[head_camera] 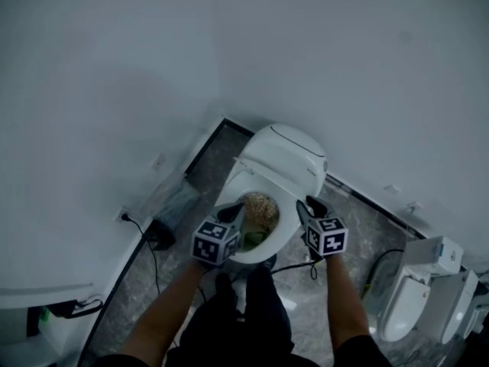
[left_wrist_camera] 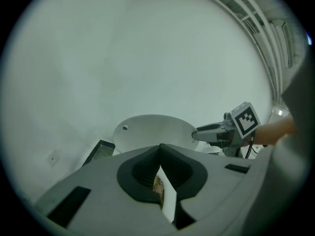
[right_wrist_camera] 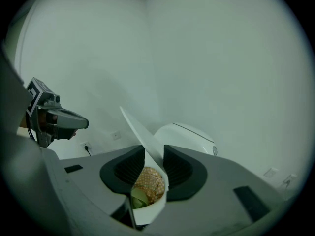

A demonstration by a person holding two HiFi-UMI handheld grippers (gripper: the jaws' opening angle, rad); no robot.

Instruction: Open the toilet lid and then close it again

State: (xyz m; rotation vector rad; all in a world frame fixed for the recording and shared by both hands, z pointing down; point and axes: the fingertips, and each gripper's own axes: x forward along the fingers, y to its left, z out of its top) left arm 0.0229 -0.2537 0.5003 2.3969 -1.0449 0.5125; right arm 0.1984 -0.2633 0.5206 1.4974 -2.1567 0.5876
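Left of the bowl [head_camera: 289,199], the left gripper [head_camera: 234,209] has its fingers [left_wrist_camera: 140,171] pressed together on nothing. Behind the bowl the lid [left_wrist_camera: 152,131] stands raised, so opening looks done and closing comes next: take its edge and ease it down over the bowl. Right of the bowl, the right gripper [head_camera: 309,207] has its fingers partly apart, seemingly around the lid's edge, with no squeeze evident. Only the left gripper view shows the lid's broad underside; the right gripper view shows it edge-on
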